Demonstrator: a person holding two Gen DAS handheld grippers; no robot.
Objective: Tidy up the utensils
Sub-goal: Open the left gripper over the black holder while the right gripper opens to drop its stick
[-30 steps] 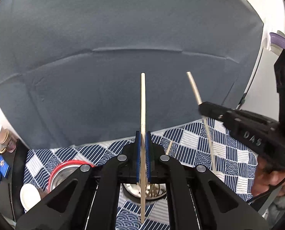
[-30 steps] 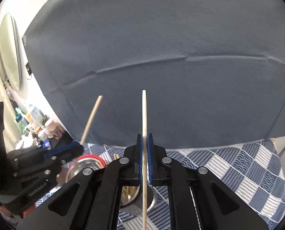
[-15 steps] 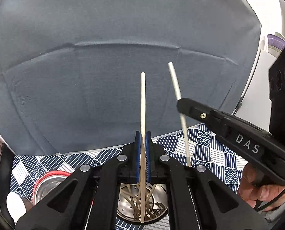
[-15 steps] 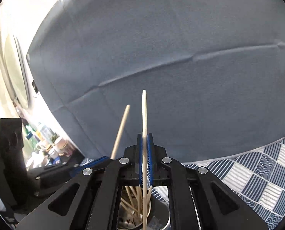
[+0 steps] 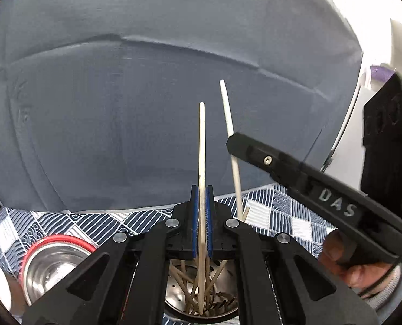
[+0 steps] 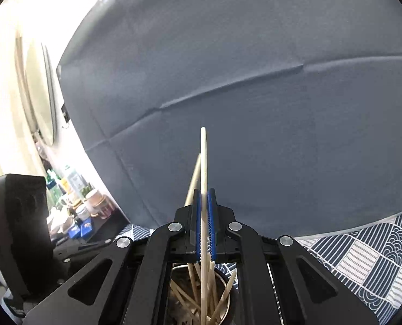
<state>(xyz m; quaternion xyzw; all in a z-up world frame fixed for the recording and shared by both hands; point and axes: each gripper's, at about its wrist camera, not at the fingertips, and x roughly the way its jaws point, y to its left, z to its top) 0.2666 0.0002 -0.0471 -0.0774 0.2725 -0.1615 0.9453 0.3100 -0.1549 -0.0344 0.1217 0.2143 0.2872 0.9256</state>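
Observation:
My left gripper (image 5: 201, 191) is shut on a pale wooden chopstick (image 5: 201, 149) held upright. Its lower end hangs inside the mouth of a perforated steel utensil holder (image 5: 179, 295) that has several chopsticks in it. My right gripper (image 5: 234, 149) comes in from the right, shut on a second chopstick (image 5: 228, 113) that leans slightly left. In the right wrist view the right gripper (image 6: 205, 192) clamps its chopstick (image 6: 204, 157) over the same holder (image 6: 226, 292). The other chopstick (image 6: 194, 181) shows just behind it.
A red-rimmed steel bowl (image 5: 52, 268) stands left of the holder on a blue and white patterned tablecloth (image 5: 268, 211). A grey fabric backdrop (image 5: 119, 108) fills the back. A hand (image 5: 363, 270) grips the right tool. Bottles and jars (image 6: 76, 197) crowd the far left.
Both grippers have sunk toward the holder and drawn closer together. The two chopsticks' lower ends now reach into its mouth. Both grips stay shut.

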